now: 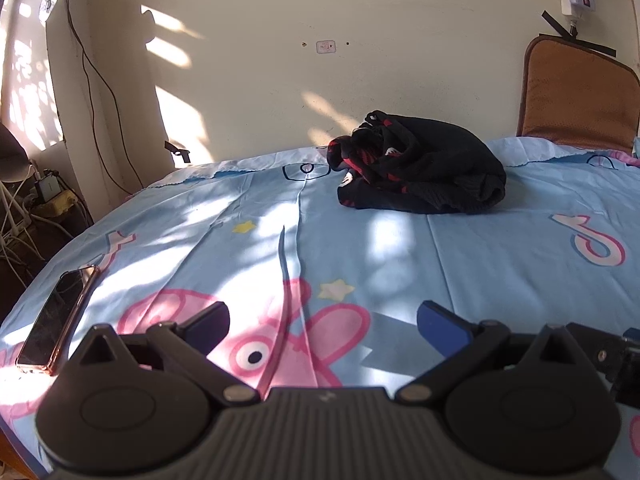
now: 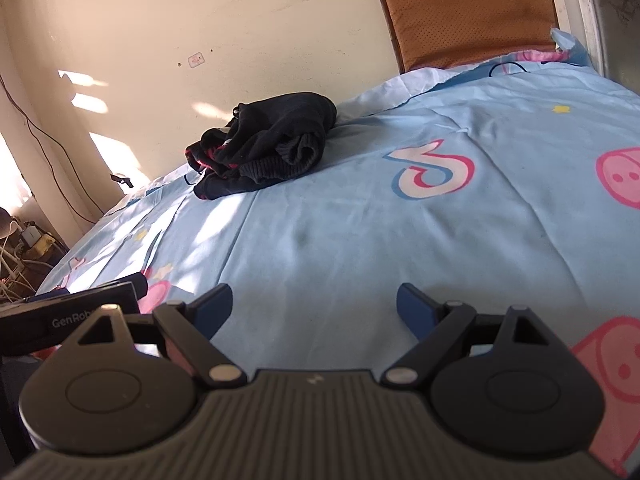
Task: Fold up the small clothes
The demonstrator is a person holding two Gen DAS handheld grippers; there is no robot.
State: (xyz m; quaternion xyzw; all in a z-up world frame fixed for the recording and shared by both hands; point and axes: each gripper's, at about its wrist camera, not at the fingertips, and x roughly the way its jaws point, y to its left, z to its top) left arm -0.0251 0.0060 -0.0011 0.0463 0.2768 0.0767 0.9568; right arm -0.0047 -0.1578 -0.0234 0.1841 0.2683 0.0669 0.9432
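A small black garment with red marks [image 1: 420, 168] lies crumpled in a heap on the light blue cartoon bedsheet [image 1: 500, 264], near the far edge by the wall. It also shows in the right wrist view [image 2: 266, 148]. My left gripper [image 1: 322, 322] is open and empty, low over the sheet, well short of the garment. My right gripper [image 2: 314, 304] is open and empty, also near the sheet's front. The left gripper's body [image 2: 80, 316] shows at the right wrist view's left edge.
A phone [image 1: 58, 320] lies on the sheet at the front left. A brown cushion [image 1: 576, 92] leans on the wall at the back right. Cables and a power strip [image 1: 44, 196] sit beyond the bed's left edge. The cream wall [image 1: 320, 80] runs behind the bed.
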